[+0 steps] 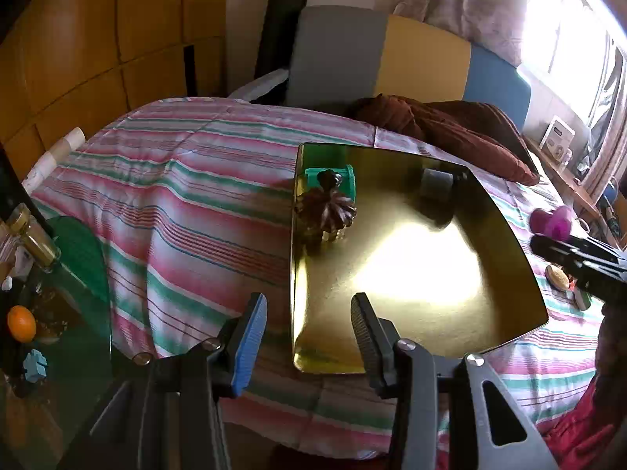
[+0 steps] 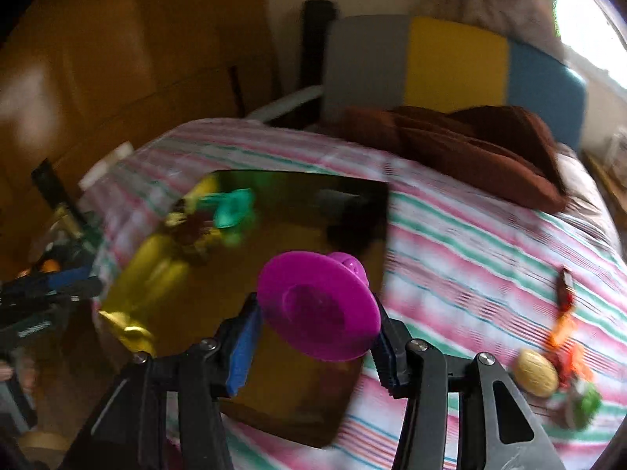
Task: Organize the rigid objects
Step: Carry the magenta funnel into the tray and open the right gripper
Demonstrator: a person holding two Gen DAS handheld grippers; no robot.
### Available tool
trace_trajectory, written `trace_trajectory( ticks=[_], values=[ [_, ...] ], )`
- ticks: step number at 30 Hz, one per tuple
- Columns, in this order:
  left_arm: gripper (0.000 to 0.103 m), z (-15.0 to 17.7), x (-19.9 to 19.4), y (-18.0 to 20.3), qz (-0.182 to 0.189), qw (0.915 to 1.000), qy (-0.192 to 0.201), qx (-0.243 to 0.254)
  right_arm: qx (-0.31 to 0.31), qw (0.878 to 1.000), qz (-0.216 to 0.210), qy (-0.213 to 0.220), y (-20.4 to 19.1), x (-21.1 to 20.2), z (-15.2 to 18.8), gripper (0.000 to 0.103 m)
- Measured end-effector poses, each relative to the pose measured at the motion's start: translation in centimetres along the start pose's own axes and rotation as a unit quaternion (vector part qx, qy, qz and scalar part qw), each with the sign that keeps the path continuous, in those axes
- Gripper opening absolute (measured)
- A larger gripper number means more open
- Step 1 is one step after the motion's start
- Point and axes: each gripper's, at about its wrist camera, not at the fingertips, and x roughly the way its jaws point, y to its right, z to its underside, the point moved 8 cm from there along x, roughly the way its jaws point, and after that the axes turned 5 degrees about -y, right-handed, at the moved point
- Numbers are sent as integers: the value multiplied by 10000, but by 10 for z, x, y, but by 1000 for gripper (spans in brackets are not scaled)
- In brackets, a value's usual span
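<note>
Two pieces are already sitting on the gold tray [image 1: 411,274]; right gripper [image 2: 317,337] is clamping a magenta disc-shaped toy [image 2: 317,305], left gripper [image 1: 309,325] hanging half-open, empty; a walnut [image 2: 536,372] is waiting.

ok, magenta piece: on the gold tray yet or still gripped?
Still gripped. The right gripper has its fingers clamped on the magenta piece, held above the gold tray, not resting on it.
</note>
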Motion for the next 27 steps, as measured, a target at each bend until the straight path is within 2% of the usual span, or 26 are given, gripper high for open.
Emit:
trace_trajectory(
  ticks=[3, 10, 22, 27],
  values=[
    [45, 0, -1, -3, -4, 10000, 9, -11, -77, 9992, -389, -84, -33, 14, -3, 52],
    [45, 0, 1, -12, -35, 10000, -5, -82, -392, 9956, -746, -401, -91, 47, 2, 52],
    [45, 4, 7, -26, -76, 9997, -68, -223, -449, 9878, -1201, -888, -148, 98, 6, 53],
    [45, 7, 7, -36, -153, 9993, -84, -326, -440, 9855, -1281, -1023, -159, 111, 11, 63]
  ],
)
